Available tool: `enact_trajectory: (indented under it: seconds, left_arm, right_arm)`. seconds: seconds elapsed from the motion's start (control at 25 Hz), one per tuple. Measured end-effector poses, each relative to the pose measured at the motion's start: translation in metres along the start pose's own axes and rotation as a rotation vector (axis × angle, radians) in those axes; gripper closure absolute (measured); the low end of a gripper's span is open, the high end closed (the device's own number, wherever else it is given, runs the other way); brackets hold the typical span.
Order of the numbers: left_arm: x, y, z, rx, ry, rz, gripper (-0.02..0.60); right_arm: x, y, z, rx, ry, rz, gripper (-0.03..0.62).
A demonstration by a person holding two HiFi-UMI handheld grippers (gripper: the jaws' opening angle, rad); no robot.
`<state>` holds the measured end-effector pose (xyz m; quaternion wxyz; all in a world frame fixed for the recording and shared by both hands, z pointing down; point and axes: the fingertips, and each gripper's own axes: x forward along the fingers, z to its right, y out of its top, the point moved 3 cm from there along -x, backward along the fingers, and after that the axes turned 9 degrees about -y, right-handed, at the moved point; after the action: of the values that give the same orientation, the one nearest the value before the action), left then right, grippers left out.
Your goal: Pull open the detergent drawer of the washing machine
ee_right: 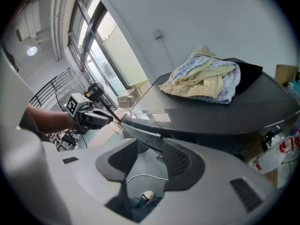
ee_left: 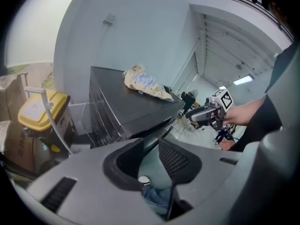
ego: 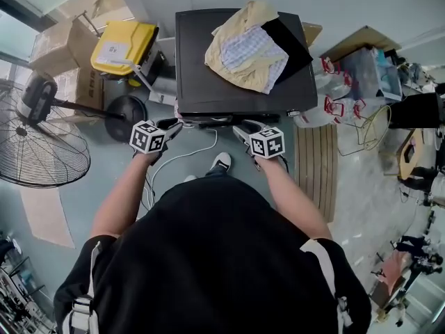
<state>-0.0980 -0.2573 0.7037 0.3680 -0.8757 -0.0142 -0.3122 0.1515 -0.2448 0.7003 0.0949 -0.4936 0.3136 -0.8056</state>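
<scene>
Item, nearest: the person's shoe on the floor, with a white cable trailing beside it. Item: left gripper, jaws released and parted, only floor and shoe showing through the gap. Item: right gripper, jaws likewise spread and empty. Both are held level with, and just short of, the upper front panel of the washing machine, one toward each front corner. Item: detergent drawer, not separately distinguishable in any view; judged to sit in that front panel under the lid's lip, shut and untouched. Item: a heap of clothes lying loose on the machine's top surface. Farther off: a yellow bin and a floor fan to the left. Hazards, as judged: jaws closing on the lid lip or panel trim instead of the drawer pull; pads slipping off a shallow recess; an off-axis tug jamming the drawer; the cable underfoot.
</scene>
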Motion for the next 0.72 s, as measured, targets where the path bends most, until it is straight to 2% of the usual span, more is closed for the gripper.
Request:
enact_trajectory:
  seconds: [0.36, 0.72]
  left_arm:
    - [0.023, -0.011, -0.021, -0.031, 0.04, -0.044, 0.463]
    - [0.038, -0.017, -0.031, -0.044, 0.047, -0.079, 0.462]
  right_arm:
    - [0.024, -0.003, 0.009, -0.021, 0.025, -0.044, 0.425]
    - [0.043, -0.002, 0.01, -0.025, 0.049, -0.066, 0.425]
